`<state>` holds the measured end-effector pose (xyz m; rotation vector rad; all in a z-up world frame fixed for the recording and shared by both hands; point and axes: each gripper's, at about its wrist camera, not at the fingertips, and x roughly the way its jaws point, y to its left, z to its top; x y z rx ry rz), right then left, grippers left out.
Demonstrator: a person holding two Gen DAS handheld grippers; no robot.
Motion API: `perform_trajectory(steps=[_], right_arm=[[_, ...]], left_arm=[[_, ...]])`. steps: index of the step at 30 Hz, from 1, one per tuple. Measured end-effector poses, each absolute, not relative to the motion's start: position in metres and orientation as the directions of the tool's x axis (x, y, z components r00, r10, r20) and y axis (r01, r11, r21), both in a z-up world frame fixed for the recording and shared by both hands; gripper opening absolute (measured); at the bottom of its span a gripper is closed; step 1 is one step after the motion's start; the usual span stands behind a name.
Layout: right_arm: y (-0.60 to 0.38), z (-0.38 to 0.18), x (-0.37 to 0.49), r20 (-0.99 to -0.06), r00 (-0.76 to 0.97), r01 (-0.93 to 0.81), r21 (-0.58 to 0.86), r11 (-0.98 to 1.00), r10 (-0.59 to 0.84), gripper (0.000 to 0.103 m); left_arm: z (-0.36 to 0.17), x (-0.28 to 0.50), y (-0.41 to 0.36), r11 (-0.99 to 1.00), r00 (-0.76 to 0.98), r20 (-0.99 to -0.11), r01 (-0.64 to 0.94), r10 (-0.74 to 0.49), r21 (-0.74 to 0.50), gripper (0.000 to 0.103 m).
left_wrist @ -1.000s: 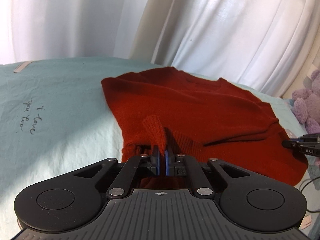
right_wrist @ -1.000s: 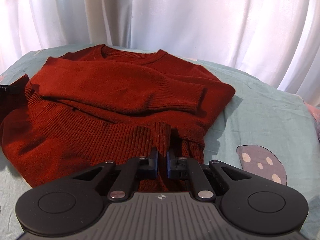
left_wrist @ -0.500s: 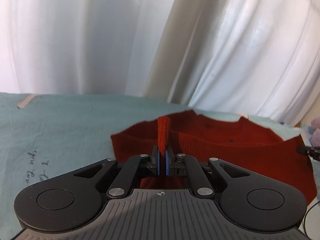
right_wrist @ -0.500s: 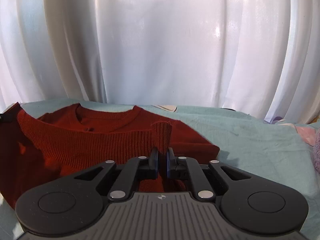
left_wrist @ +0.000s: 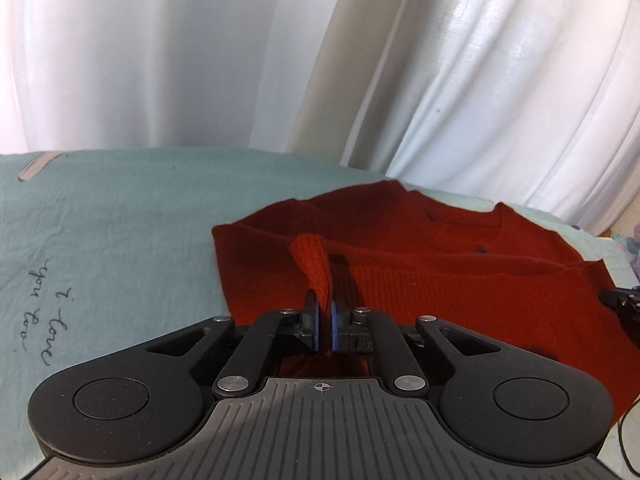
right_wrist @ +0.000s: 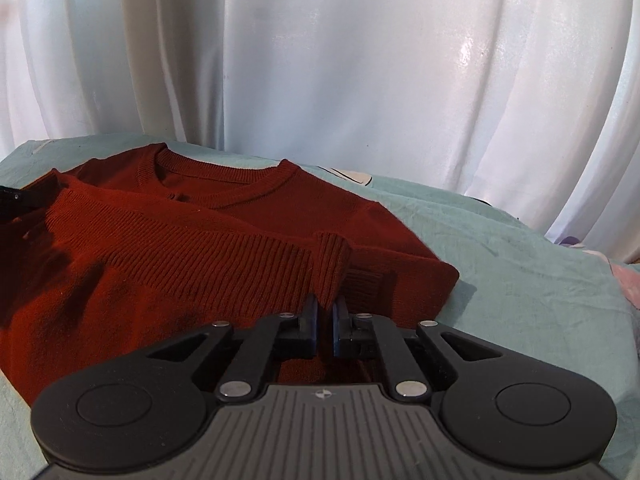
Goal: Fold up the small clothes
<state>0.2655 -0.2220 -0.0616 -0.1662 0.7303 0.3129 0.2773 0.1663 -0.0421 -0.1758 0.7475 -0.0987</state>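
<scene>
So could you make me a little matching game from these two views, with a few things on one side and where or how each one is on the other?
Things:
1. red sweater
2. handwritten words
3. white curtain
4. left gripper

Places or states:
A. hanging behind the bed
B. shut on a pinch of ribbed hem
C. lying on the teal sheet, bottom part folded up toward the neckline
D. written on the sheet, left of the sweater

Pairs: 1-C, 2-D, 3-A, 4-B

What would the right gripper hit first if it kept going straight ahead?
The red sweater: the right gripper, shut on its ribbed hem, points across the folded body toward the white curtain beyond. Depth is uncertain.
</scene>
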Motion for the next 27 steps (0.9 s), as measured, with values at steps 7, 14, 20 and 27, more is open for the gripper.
perform_trajectory(steps=[7, 14, 20, 27], right_arm=[[-0.224, -0.005, 0.283, -0.520, 0.842, -0.231, -0.103, 0.967, 0.145, 0.005], [-0.214, -0.017, 0.348, -0.515, 0.856, 0.001, -0.084, 0.996, -0.045, 0.020], [-0.211, -0.053, 0.323, -0.440, 0.756, -0.165, 0.587, 0.793, 0.484, 0.045], [-0.189, -0.116, 0.334, -0.430, 0.684, -0.172, 0.691, 0.702, 0.590, 0.022]], left_arm=[[0.041, 0.296, 0.160, 0.994, 0.868, -0.488, 0.044, -0.088, -0.101, 0.007], [0.016, 0.362, 0.141, 0.987, 0.829, -0.545, -0.161, 0.127, -0.016, 0.021], [-0.017, 0.327, 0.106, 0.909, 0.837, -0.482, 0.039, -0.257, -0.415, 0.077], [-0.086, 0.334, 0.097, 0.959, 0.826, -0.562, -0.125, -0.041, -0.253, 0.052]])
